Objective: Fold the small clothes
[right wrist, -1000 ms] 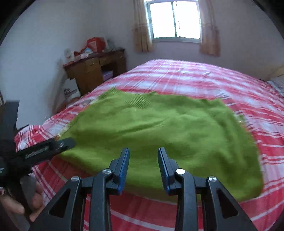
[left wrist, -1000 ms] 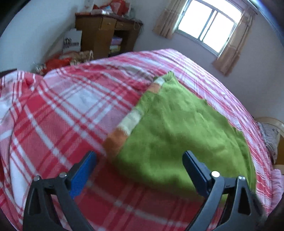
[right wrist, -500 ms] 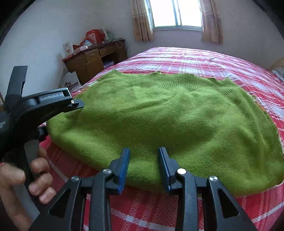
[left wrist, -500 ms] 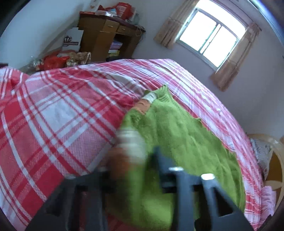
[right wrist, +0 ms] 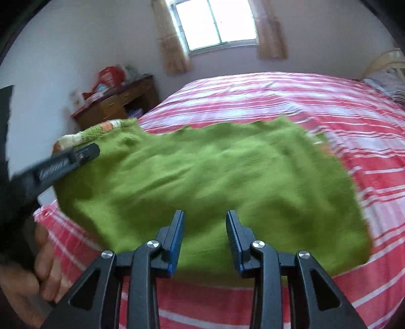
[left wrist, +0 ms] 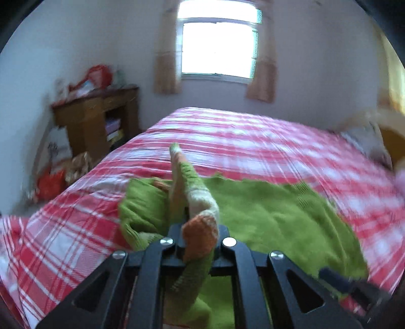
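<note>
A small green knitted sweater with an orange-and-cream striped edge lies on the red plaid bed. My left gripper is shut on that striped edge and holds it lifted off the bed; it also shows in the right wrist view at the sweater's left side. My right gripper is open, its blue-padded fingers just above the sweater's near hem. The sweater also shows in the left wrist view.
The red-and-white plaid bed cover fills both views. A wooden desk with bags stands at the far left by the wall. A window with curtains is behind. A pillow lies at the far right.
My left gripper closed on the sweater's striped left edge and lifted it up and toward the middle. The right gripper stayed open and moved closer over the near hem.
</note>
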